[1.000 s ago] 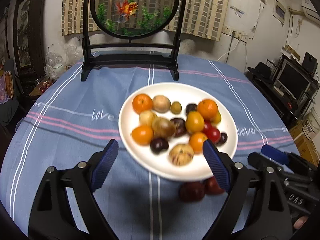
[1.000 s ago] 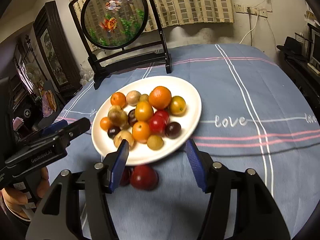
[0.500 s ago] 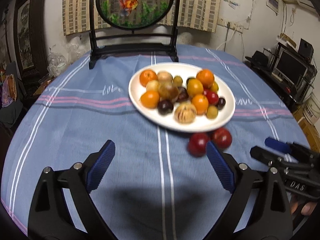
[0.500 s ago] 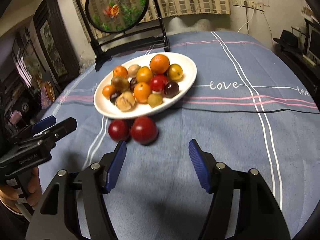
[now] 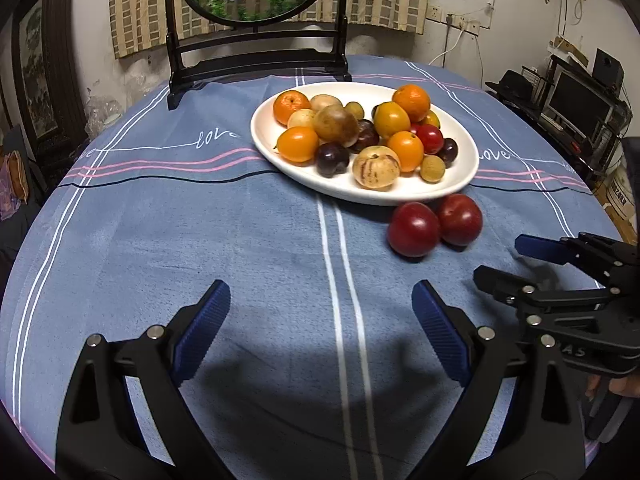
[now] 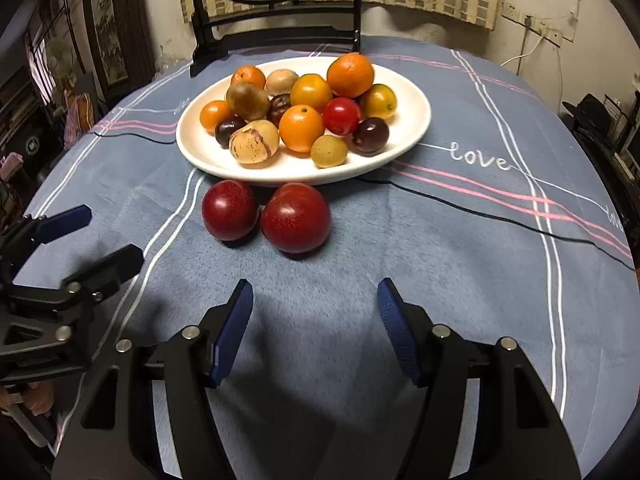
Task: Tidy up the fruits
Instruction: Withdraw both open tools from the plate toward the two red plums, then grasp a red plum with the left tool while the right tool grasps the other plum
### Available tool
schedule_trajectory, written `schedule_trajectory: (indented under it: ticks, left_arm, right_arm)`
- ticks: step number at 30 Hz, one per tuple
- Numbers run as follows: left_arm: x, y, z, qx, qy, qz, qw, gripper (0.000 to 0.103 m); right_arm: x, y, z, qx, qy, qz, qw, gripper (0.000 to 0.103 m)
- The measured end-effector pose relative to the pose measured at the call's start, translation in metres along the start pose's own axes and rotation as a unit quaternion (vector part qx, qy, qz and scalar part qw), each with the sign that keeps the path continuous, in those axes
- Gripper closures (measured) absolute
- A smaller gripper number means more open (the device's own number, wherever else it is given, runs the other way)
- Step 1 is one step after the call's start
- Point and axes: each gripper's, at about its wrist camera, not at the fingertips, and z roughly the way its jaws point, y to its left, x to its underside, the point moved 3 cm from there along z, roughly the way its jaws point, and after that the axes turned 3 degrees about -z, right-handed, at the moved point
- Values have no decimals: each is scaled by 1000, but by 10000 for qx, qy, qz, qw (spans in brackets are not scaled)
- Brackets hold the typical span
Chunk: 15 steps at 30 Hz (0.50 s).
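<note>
Through my left wrist camera, my left claw (image 5: pixel 320 320) stands wide with nothing between its blue pads, only bare blue tablecloth (image 5: pixel 248 240) under it and a broad open stretch of cloth running left to the table's curved edge. The white plate (image 5: pixel 272 148) of mixed fruit sits farther off, right of centre, and two red plums (image 5: pixel 414 229) lie on the cloth just beside its near rim (they touch each other, and the right one sits close under the rim). My right claw (image 5: pixel 496 264) shows at the right edge, near the plums but apart from them. Through my right wrist camera, that right claw (image 6: pixel 314 320) is about half open, empty, with clear cloth between its pads and the plums (image 6: pixel 295 218) ahead. The plate's near rim (image 6: pixel 280 174) lies just behind them. My left claw (image 6: pixel 108 240) comes in at the left edge, apart from the fruit. To the right, open cloth runs to the table's edge; a dark wooden stand (image 6: pixel 276 36) closes the far side.
</note>
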Motion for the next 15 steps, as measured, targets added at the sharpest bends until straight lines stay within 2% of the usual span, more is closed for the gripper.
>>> schedule_trajectory:
  ticks: [7,11,15]
  left_arm:
    - [-1,3,10,51,132,-56,9999,9]
    - [0,2,14,96,230,-33,9997,9]
    - [0,1,16,111,272,-21,9996,9]
  right_arm:
    - [-13,4,20,86,119,-127,9998,38]
    - [-24,5,28,61,119,-115,9998,48]
    - [-33,6,36,14,127,-119,9998,53]
